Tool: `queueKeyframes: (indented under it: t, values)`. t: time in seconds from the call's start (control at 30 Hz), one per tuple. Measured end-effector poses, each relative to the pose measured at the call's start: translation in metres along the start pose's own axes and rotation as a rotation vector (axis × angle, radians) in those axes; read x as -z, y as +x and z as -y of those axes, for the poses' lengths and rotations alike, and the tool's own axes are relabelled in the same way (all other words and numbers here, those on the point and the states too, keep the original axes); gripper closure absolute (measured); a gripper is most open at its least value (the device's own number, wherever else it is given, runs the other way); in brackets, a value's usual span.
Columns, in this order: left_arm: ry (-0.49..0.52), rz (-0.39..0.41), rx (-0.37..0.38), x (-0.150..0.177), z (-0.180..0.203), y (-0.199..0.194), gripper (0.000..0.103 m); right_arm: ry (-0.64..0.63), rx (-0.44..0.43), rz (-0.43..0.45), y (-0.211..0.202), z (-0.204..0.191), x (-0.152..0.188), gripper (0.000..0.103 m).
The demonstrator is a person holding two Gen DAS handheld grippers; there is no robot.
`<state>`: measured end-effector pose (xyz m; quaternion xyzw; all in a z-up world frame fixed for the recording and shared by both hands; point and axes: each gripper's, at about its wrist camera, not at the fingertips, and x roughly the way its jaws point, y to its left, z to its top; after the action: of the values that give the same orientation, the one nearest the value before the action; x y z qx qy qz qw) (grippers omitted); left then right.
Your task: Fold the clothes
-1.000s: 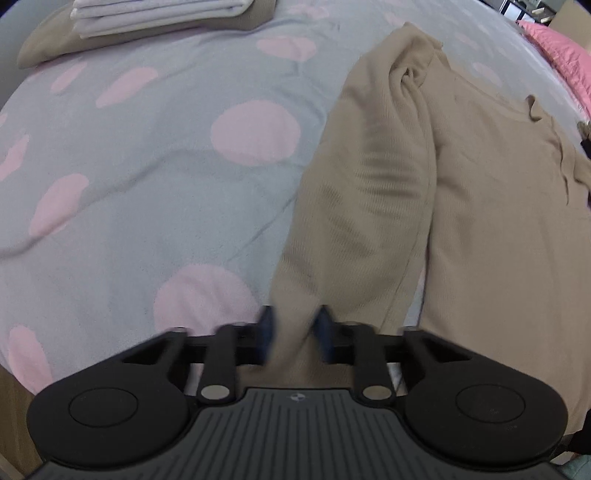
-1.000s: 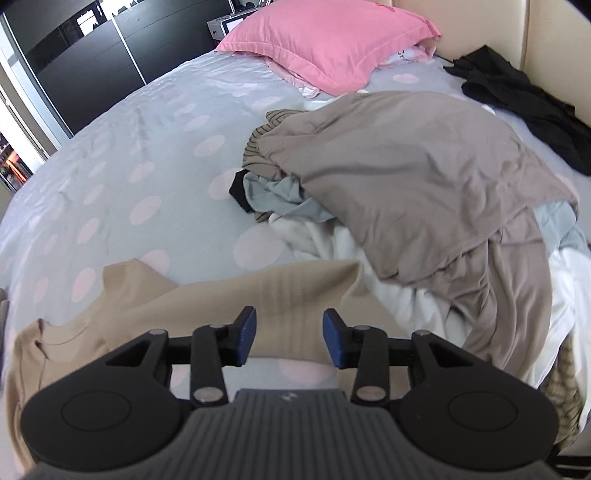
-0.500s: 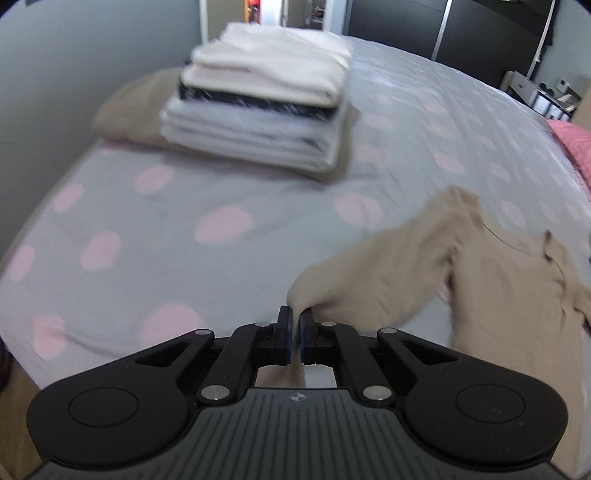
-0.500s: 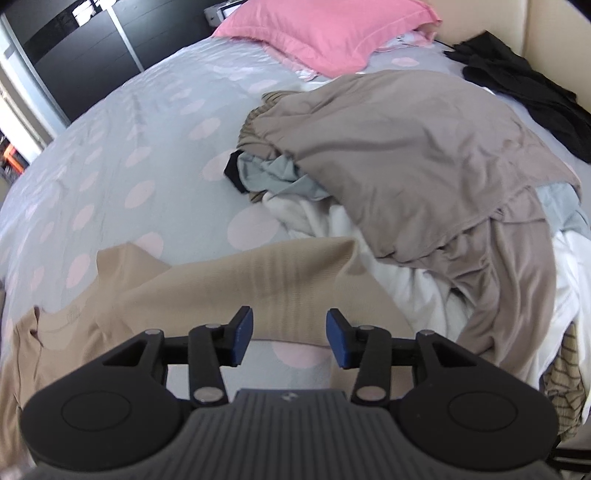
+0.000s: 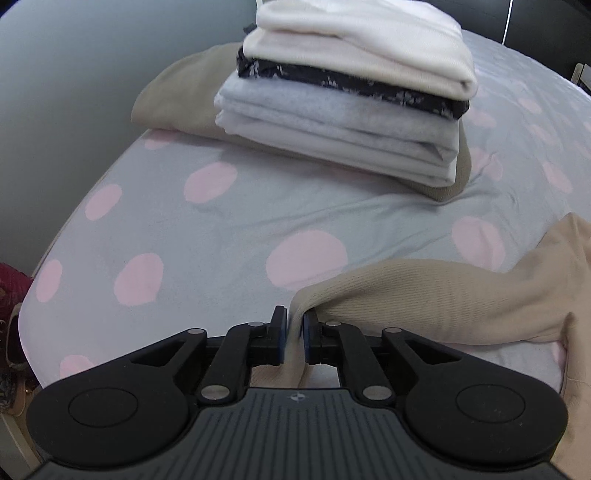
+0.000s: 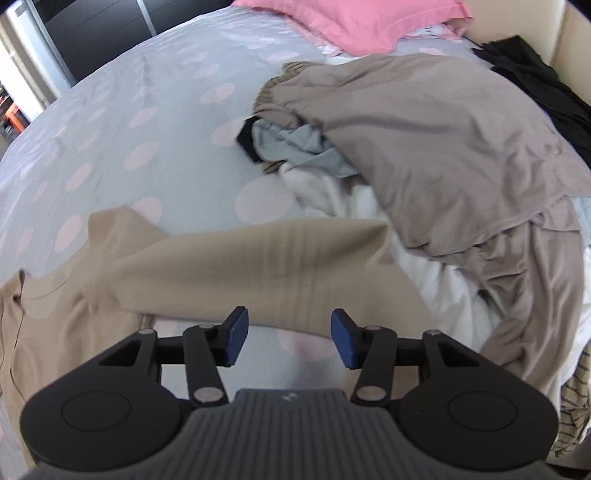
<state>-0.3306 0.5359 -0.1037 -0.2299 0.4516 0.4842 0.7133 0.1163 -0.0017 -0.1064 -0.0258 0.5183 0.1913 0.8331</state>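
A beige ribbed sweater [image 5: 436, 295] lies on the polka-dot bed. My left gripper [image 5: 294, 332] is shut on the end of one beige sleeve, which trails right toward the sweater's body [image 5: 576, 332]. In the right wrist view the other beige sleeve [image 6: 258, 269] stretches across the bed just ahead of my right gripper [image 6: 289, 339], which is open and empty, hovering a little above the sheet near the sleeve's lower edge.
A stack of folded clothes [image 5: 351, 88] sits on a tan item at the bed's far corner. A pile of unfolded laundry topped by a taupe garment [image 6: 424, 140] lies right of the sweater. A pink pillow [image 6: 362, 18] and black clothing [image 6: 535, 85] lie beyond.
My left gripper closed on the sleeve end and swung it left toward the folded stack. My right gripper opened wider and moved slightly closer to the other sleeve.
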Motion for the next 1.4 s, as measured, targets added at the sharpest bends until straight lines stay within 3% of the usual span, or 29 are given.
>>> queueKeyframes:
  t: [0.07, 0.17, 0.23, 0.33, 0.6, 0.73, 0.87, 1.07, 1.13, 1.2, 1.4]
  values:
    - [0.019, 0.019, -0.007, 0.001, 0.003, -0.006, 0.077, -0.038, -0.027, 0.001, -0.001, -0.008, 0.003, 0.05]
    - [0.043, 0.069, -0.018, 0.007, 0.012, -0.026, 0.071, -0.1, -0.082, 0.0, -0.003, -0.021, 0.01, 0.05]
    - [0.067, 0.101, 0.014, 0.014, 0.02, -0.04, 0.061, -0.148, -0.115, -0.009, -0.005, -0.031, 0.018, 0.05]
    - [0.115, 0.1, 0.109, 0.035, 0.038, -0.057, 0.058, -0.218, -0.142, -0.031, -0.007, -0.044, 0.034, 0.05]
    - [0.373, -0.054, 0.342, 0.127, 0.097, -0.071, 0.058, -0.333, -0.213, -0.172, -0.011, -0.059, 0.104, 0.05]
    - [0.442, -0.136, 0.381, 0.166, 0.106, -0.071, 0.058, -0.366, -0.215, -0.241, -0.013, -0.06, 0.143, 0.05]
    - [0.456, -0.161, 0.389, 0.184, 0.107, -0.072, 0.058, -0.399, -0.192, -0.287, -0.018, -0.058, 0.179, 0.052]
    - [0.451, -0.144, 0.393, 0.186, 0.109, -0.078, 0.058, -0.444, -0.151, -0.3, -0.024, -0.057, 0.205, 0.065]
    - [0.448, -0.14, 0.395, 0.188, 0.109, -0.079, 0.058, -0.466, -0.129, -0.316, -0.022, -0.058, 0.211, 0.075]
    - [0.446, -0.136, 0.396, 0.19, 0.108, -0.081, 0.058, -0.499, -0.097, -0.304, -0.022, -0.058, 0.215, 0.1]
    - [0.439, -0.124, 0.4, 0.195, 0.107, -0.086, 0.058, -0.462, -0.066, -0.238, -0.046, -0.039, 0.206, 0.102]
